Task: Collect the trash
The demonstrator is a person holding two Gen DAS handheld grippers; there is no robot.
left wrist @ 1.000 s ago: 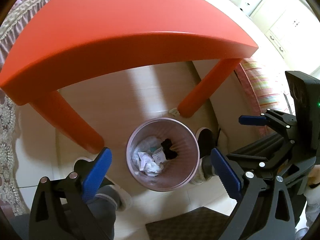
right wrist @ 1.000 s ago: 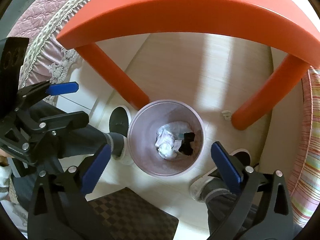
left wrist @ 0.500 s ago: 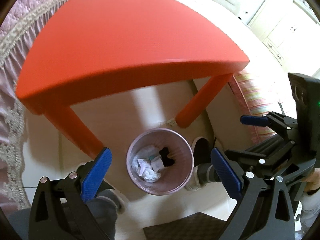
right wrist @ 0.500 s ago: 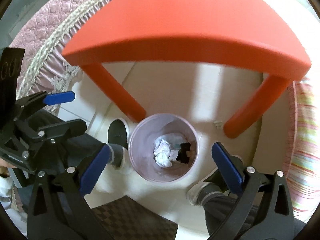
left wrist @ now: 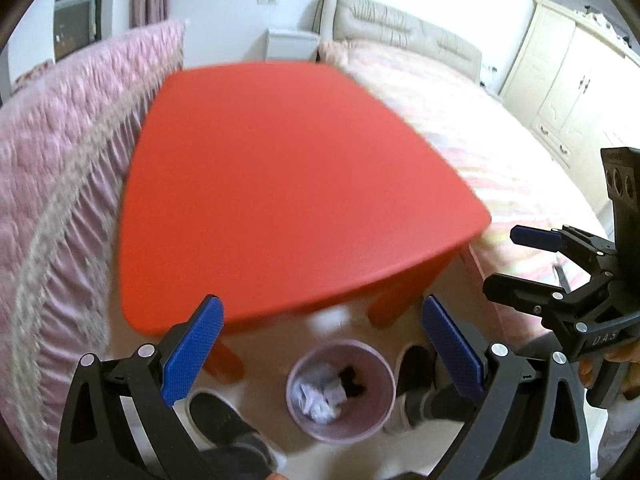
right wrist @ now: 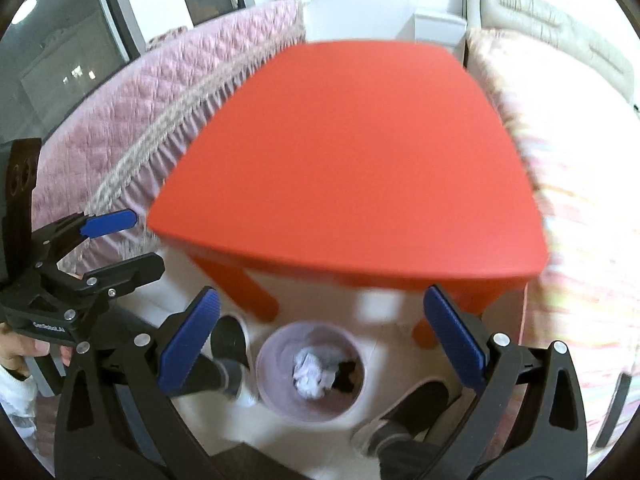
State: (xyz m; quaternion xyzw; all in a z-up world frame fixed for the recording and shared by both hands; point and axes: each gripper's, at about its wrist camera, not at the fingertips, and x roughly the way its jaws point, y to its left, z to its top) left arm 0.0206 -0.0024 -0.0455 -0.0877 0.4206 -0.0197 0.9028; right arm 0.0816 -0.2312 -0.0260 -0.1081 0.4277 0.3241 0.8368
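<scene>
A pink round trash bin (left wrist: pixel 341 428) stands on the floor under the near edge of a red table (left wrist: pixel 280 200). It holds crumpled white paper (left wrist: pixel 316 394) and a dark item. It also shows in the right wrist view (right wrist: pixel 276 392). My left gripper (left wrist: pixel 320 344) is open and empty, well above the bin. My right gripper (right wrist: pixel 320 336) is open and empty too, beside the left one; it also shows at the right of the left wrist view (left wrist: pixel 532 256). The red tabletop (right wrist: pixel 360 160) is bare.
A pink quilted sofa cover (left wrist: pixel 52 160) borders the table's left side. A bed with a striped cover (left wrist: pixel 480 128) lies on the right, with a cream wardrobe (left wrist: pixel 572 80) behind. The person's shoes (left wrist: pixel 216 412) stand on either side of the bin. A dark mat (right wrist: pixel 256 464) lies near.
Both grippers have risen and tilted up. The bin has shrunk and dropped low in both views; the tabletop and room now fill them. Both stay open and empty.
</scene>
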